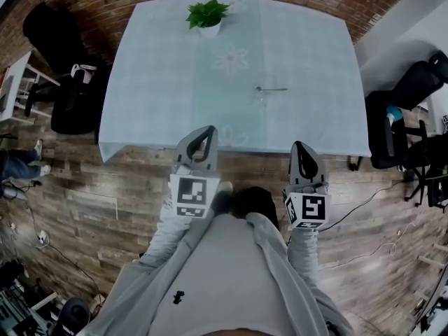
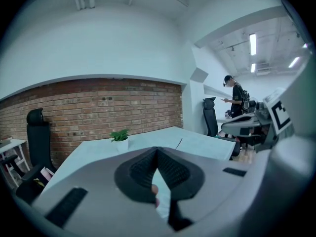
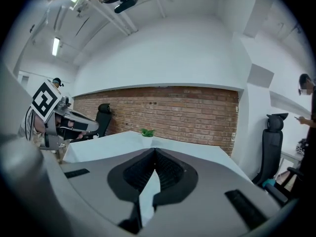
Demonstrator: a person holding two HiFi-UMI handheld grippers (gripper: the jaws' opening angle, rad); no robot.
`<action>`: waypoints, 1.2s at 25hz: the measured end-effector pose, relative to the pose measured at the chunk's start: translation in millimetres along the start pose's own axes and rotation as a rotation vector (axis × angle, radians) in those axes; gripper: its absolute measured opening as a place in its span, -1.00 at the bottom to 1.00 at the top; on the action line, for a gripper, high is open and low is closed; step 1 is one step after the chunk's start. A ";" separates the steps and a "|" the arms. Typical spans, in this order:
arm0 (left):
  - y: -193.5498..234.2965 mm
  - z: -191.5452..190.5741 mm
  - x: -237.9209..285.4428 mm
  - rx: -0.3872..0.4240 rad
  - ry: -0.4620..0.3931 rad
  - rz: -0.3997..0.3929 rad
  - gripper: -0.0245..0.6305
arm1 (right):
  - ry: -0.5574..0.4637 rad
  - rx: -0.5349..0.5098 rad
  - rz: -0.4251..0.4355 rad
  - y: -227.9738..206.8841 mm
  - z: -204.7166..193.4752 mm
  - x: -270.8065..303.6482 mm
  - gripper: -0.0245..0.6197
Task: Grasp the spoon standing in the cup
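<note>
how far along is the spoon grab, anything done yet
Done: nothing yet. The spoon stands untouched in the faint clear cup in the middle of the table. In hand: nothing; the left gripper and right gripper are both shut and empty, held at the table's near edge. Left: reach out, open the jaws, close on the spoon.

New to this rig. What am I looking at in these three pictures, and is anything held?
No robot: a person holds a two-jaw gripper in each hand. The head view looks down on the left gripper and right gripper, at the table's near edge. The other two cameras ride on the grippers, looking along their jaws. On the table: a potted plant at the far edge, a spoon in a faint clear cup. Both grippers are shut, empty.
</note>
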State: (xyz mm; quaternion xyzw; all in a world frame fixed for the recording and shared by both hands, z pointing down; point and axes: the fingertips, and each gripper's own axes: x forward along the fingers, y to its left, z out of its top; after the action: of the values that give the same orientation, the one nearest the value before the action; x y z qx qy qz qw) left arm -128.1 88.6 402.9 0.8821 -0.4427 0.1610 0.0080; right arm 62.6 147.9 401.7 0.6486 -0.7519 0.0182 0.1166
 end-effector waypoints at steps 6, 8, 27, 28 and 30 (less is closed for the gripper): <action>11.4 -10.3 41.1 -0.031 0.042 -0.010 -0.87 | 0.042 0.011 0.009 -12.6 -12.1 39.4 -0.88; 16.2 -8.8 59.0 -0.035 0.043 -0.006 -0.87 | 0.046 0.010 0.016 -19.8 -12.7 54.7 -0.88; 53.9 68.9 208.4 -0.037 0.015 0.145 -0.87 | -0.025 -0.046 0.214 -116.7 35.6 212.7 -0.88; 54.3 69.6 210.4 -0.036 0.017 0.151 -0.87 | -0.027 -0.052 0.226 -116.9 37.0 216.2 -0.88; 54.7 69.7 213.2 -0.035 0.022 0.157 -0.87 | -0.030 -0.054 0.241 -116.5 38.4 221.4 -0.88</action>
State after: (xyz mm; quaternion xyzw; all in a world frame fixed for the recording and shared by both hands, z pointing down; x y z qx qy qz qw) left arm -33.0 -121.5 391.8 0.8426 -0.5129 0.1632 0.0159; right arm 141.9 -92.4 394.0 0.5505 -0.8262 0.0022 0.1195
